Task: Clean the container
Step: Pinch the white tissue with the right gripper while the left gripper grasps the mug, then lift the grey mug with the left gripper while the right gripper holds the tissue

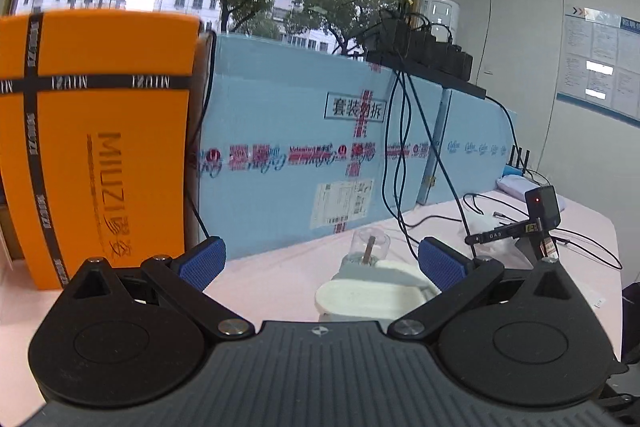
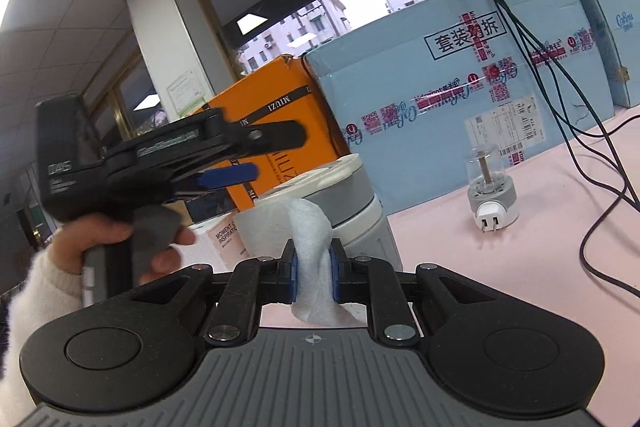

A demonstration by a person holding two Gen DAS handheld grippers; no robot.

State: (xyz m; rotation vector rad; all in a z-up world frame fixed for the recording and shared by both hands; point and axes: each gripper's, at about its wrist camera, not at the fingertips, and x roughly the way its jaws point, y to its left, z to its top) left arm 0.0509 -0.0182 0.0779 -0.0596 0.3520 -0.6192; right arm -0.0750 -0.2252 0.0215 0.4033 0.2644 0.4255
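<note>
A grey and white container (image 2: 352, 203) stands upright on the pink table, right in front of my right gripper (image 2: 314, 267). My right gripper is shut on a white cloth (image 2: 312, 239), which rises against the container's side. In the left wrist view the container's white lid (image 1: 372, 295) lies low between the blue pads. My left gripper (image 1: 322, 259) is open and hovers above the lid; it also shows in the right wrist view (image 2: 232, 163), held by a hand at the left.
A small clear-domed grey device with plug prongs (image 2: 490, 191) stands on the pink table (image 2: 520, 259) to the right. An orange box (image 1: 92, 147) and large blue boxes (image 1: 304, 147) line the back. Black cables (image 2: 600, 219) trail across the table at right.
</note>
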